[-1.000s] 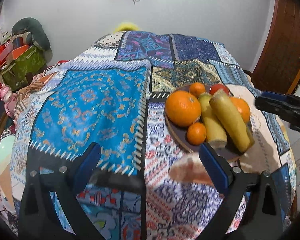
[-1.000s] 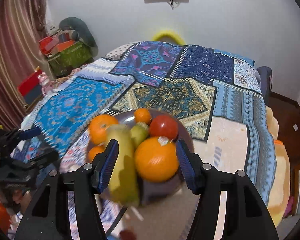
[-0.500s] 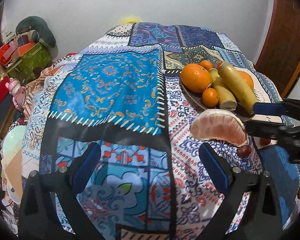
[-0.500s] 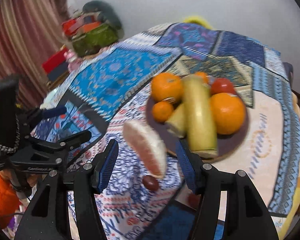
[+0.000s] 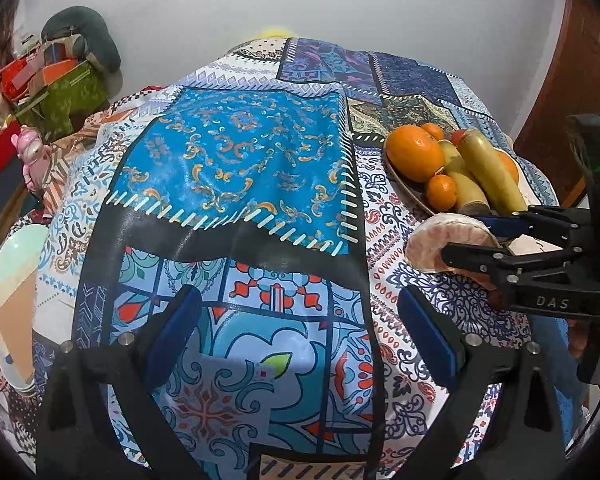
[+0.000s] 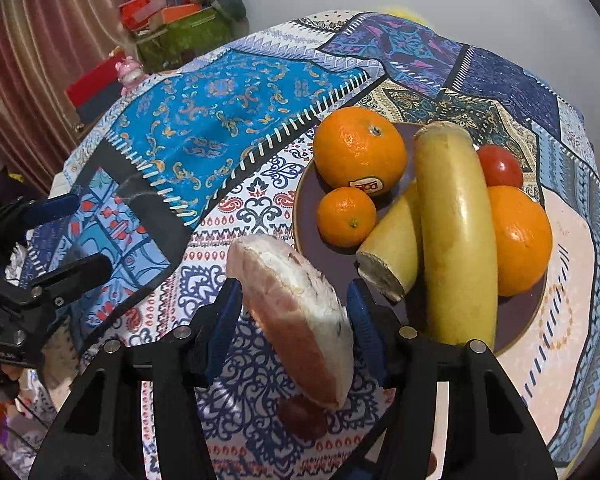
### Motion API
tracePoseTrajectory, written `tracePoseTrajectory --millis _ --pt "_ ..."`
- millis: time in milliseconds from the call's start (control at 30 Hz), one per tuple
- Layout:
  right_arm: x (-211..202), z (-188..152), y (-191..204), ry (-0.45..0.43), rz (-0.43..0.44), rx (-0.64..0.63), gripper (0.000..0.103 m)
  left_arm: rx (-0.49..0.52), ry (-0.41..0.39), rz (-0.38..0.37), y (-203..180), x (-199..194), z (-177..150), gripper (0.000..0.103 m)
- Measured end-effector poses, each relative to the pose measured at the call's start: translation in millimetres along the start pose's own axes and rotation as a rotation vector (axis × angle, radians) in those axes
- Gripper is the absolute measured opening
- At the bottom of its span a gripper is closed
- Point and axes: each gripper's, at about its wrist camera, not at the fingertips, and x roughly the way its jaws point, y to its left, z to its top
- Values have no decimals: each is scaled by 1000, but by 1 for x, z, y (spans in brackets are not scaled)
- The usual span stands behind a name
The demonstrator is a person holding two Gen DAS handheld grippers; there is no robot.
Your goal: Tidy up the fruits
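Right hand-held gripper (image 5: 466,238) clamps a pomelo wedge (image 5: 440,240) beside the fruit plate (image 5: 404,188).

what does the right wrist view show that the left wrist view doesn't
Only the right wrist view shows the red tomato clearly, the sticker on the large orange, and the small dark red fruit on the cloth below the right tongs.

Only the left wrist view shows the open left tongs head-on and a pale green plate at the table's left edge.

Both show the peeled pomelo segment clamped in the right tongs, the brown plate holding oranges and long yellow fruits, and the patchwork tablecloth.
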Motion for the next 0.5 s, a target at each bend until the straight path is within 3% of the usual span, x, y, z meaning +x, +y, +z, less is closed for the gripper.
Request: tracePoseTrajectory --millis 267,500 --pt "-13 -4 8 -37 -1 -41 33 20 -13 -8 -10 -5 2 100" --pt "-43 0 6 -124 8 -34 32 42 -21 -12 -24 -5 8 100"
